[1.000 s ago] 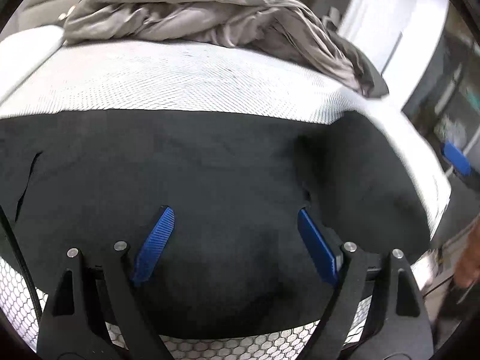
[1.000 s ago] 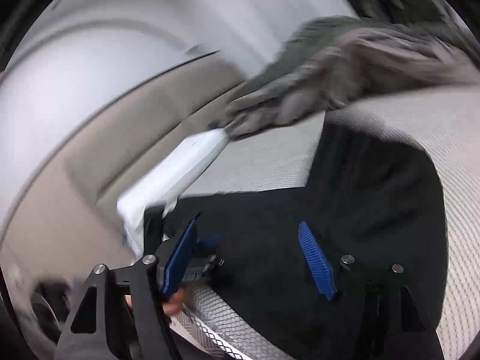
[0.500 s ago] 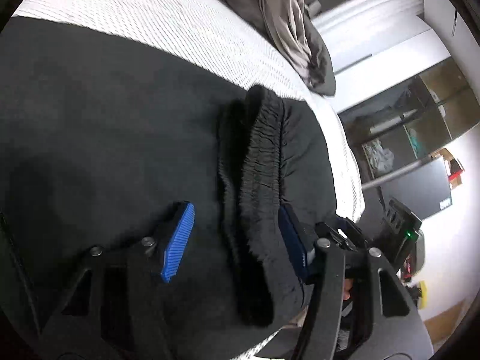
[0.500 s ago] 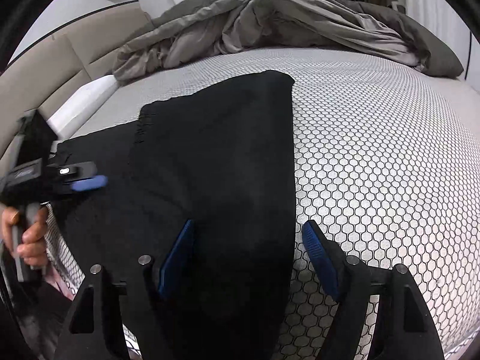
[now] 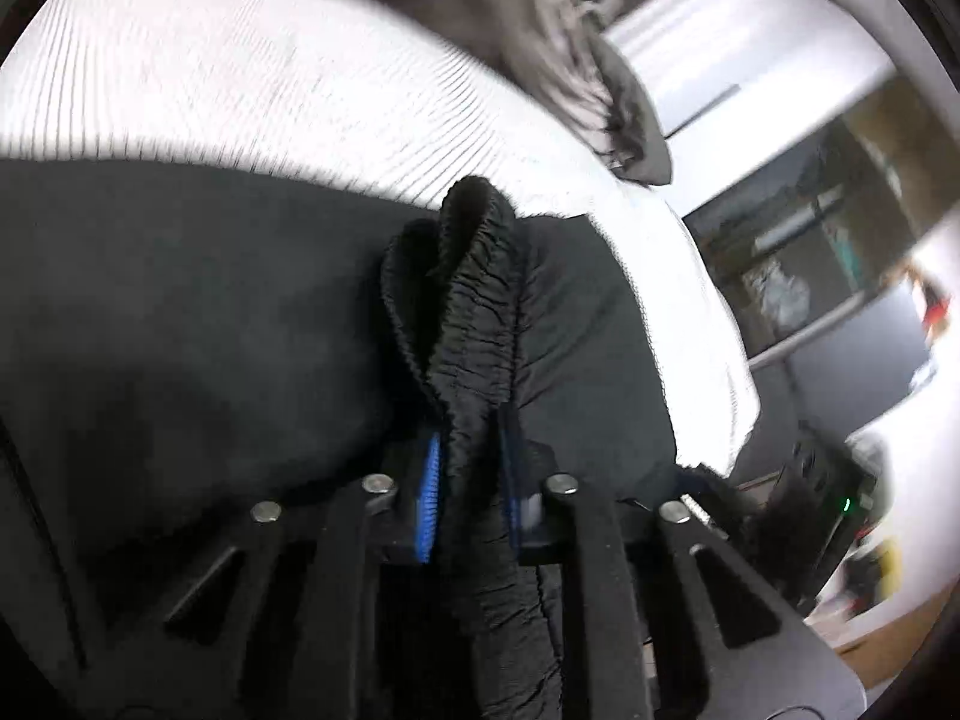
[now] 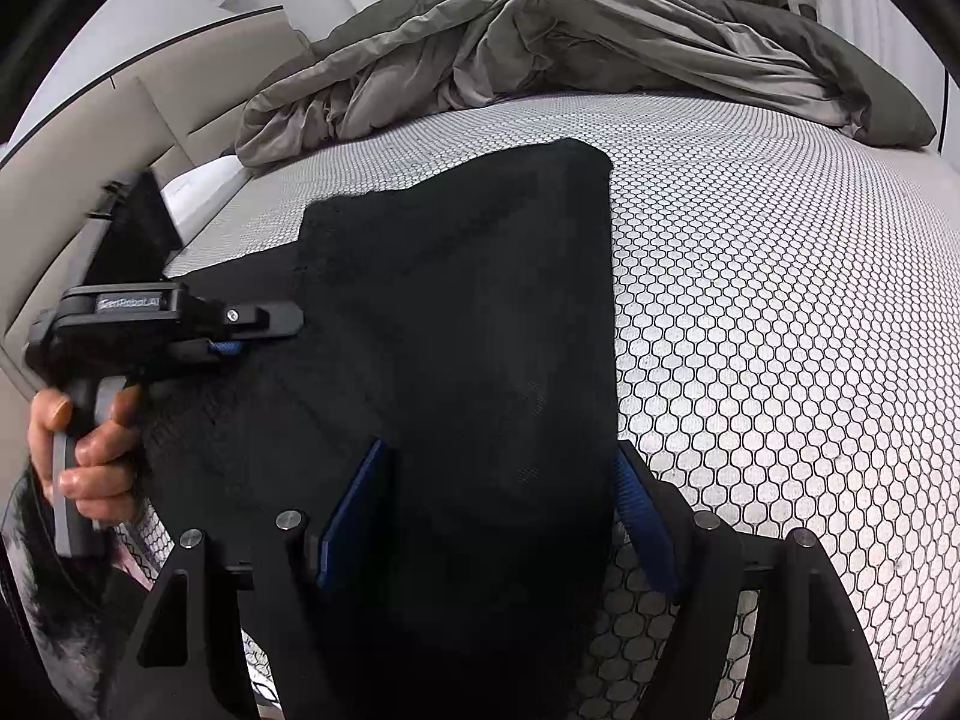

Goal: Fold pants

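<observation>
1. Pants [image 6: 456, 360], black, lie spread on the bed [image 6: 780, 300] near its front edge, toward the left side as the right wrist view shows it; they look doubled lengthwise already, one leg over the other, though the dark cloth hides the layers.
2. Nearest in the left wrist view, the left claw [image 5: 468, 492] is clenched on the gathered elastic waistband [image 5: 474, 312], which stands up in a ridge between its blue pads.
3. In the right wrist view the right claw [image 6: 498, 516] is spread wide, its pads either side of the near end of the pants, gripping nothing.
4. Further left in that view the person's hand [image 6: 84, 450] holds the other claw at the pants' left edge.
5. Judged from this, the task is roughly midway: a crosswise fold, waistband carried over to the far end, appears to be left, then smoothing.
6. At the bed's far edge a grey duvet [image 6: 540, 48] lies heaped, well apart from the pants.
</observation>
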Demonstrator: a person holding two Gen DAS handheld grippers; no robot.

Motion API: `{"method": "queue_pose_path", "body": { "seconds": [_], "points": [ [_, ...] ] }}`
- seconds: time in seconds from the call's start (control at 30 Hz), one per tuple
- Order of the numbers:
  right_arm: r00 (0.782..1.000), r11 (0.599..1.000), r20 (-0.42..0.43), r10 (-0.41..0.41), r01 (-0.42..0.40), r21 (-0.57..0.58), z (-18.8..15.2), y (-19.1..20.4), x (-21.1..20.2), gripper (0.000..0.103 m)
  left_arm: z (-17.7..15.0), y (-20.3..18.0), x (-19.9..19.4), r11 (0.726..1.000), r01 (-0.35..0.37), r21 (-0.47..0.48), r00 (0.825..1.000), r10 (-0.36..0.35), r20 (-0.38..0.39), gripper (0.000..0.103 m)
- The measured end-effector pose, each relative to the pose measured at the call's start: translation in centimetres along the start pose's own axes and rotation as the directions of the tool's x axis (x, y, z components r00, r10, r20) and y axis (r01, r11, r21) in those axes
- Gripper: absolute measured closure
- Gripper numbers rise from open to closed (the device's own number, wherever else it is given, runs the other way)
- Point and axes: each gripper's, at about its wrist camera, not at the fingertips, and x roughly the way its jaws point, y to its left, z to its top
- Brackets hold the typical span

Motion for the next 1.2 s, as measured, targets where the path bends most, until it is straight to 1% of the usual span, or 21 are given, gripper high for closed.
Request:
{"method": "queue_pose_path", "body": {
  "seconds": [0.13,0.23,0.27,0.3,0.33,0.37,0.4,0.43,0.47,0.53,0.6,0.7,0.77,0.83,0.9,0.93,0.97,1.03,1.07,1.17,1.2],
  "points": [
    [1.0,1.0,0.003,0.013,-0.013,0.015,2.2,1.4,0.8,0.026,0.5,-0.3,-4.1,0.999,-0.028,0.043,0.997,0.025,0.076,0.093],
    [0.999,0.999,0.01,0.037,-0.037,0.013,3.2,2.8,0.7,0.026,0.8,1.5,-8.4,0.994,-0.101,0.051,0.985,0.093,0.146,0.093],
    [0.999,0.999,0.011,0.049,-0.049,0.002,3.4,3.5,0.7,0.026,0.8,2.6,-9.8,0.987,-0.155,0.05,0.975,0.145,0.167,0.093],
    [0.998,0.998,0.009,0.056,-0.055,-0.012,3.6,4.2,0.9,0.026,0.6,3.7,-10.9,0.977,-0.207,0.05,0.965,0.195,0.177,0.093],
    [0.998,0.998,0.005,0.057,-0.057,-0.032,3.7,4.9,1.0,0.026,0.2,5.2,-11.7,0.957,-0.285,0.051,0.945,0.271,0.185,0.093],
    [0.999,0.997,0.0,0.055,-0.054,-0.046,3.9,5.5,1.4,0.026,-0.2,6.6,-11.6,0.92,-0.389,0.047,0.911,0.376,0.169,0.092],
    [0.999,0.997,-0.01,0.051,-0.052,-0.065,3.8,6.0,1.6,0.026,-0.4,7.8,-11.5,0.893,-0.447,0.039,0.887,0.438,0.143,0.087],
    [0.999,0.995,-0.022,0.047,-0.049,-0.085,3.7,6.5,2.0,0.026,-0.6,9.3,-11.0,0.875,-0.484,0.013,0.871,0.481,0.101,0.08],
    [0.999,0.994,-0.036,0.037,-0.041,-0.101,3.4,6.8,2.3,0.025,-0.7,10.3,-11.2,0.881,-0.473,-0.014,0.877,0.472,0.087,0.078],
    [0.998,0.992,-0.06,0.003,-0.011,-0.127,2.9,7.0,2.5,0.025,-0.6,10.6,-12.3,0.901,-0.43,-0.056,0.895,0.434,0.106,0.074],
    [0.998,0.991,-0.069,-0.006,-0.003,-0.133,2.3,6.7,2.0,0.025,-0.6,10.0,-13.6,0.895,-0.443,-0.058,0.885,0.447,0.128,0.071],
    [0.998,0.998,-0.064,0.003,-0.007,-0.065,1.6,5.2,0.1,0.025,-1.2,8.8,-15.5,0.906,-0.42,-0.054,0.883,0.422,0.207,0.056],
    [0.995,0.997,-0.073,0.067,-0.065,0.032,0.7,3.7,-0.8,0.025,-1.8,8.0,-16.3,0.919,-0.39,-0.052,0.89,0.391,0.236,0.052],
    [0.975,0.97,-0.079,0.21,-0.197,0.143,-0.3,2.6,-1.1,0.027,-2.1,6.3,-16.5,0.926,-0.378,-0.017,0.897,0.371,0.24,0.05],
    [0.947,0.939,-0.096,0.307,-0.284,0.195,-0.9,2.4,-0.9,0.043,-2.3,5.4,-15.7,0.916,-0.4,0.021,0.894,0.385,0.229,0.05],
    [0.937,0.93,-0.108,0.333,-0.307,0.202,-1.2,2.6,-0.5,0.047,-2.5,5.2,-15.2,0.91,-0.414,0.036,0.891,0.396,0.221,0.05],
    [0.934,0.93,-0.121,0.337,-0.311,0.196,-1.5,2.8,-0.3,0.062,-2.5,4.8,-14.2,0.907,-0.419,0.042,0.89,0.401,0.215,0.05],
    [0.938,0.944,-0.147,0.315,-0.293,0.155,-2.1,3.3,-0.2,0.076,-2.5,4.3,-13.1,0.905,-0.424,0.047,0.89,0.406,0.206,0.05],
    [0.939,0.945,-0.118,0.323,-0.312,0.099,-2.0,3.6,-1.5,0.087,-2.4,4.3,-12.7,0.904,-0.425,0.044,0.889,0.408,0.208,0.05],
    [0.94,0.942,-0.06,0.336,-0.335,0.018,-1.9,3.7,-4.6,0.089,-2.4,4.2,-12.6,0.907,-0.42,0.03,0.887,0.403,0.226,0.05],
    [0.942,0.946,-0.079,0.325,-0.325,0.01,-2.4,3.4,-4.6,0.089,-2.4,4.1,-12.5,0.908,-0.417,0.031,0.888,0.4,0.228,0.05]
  ]
}}
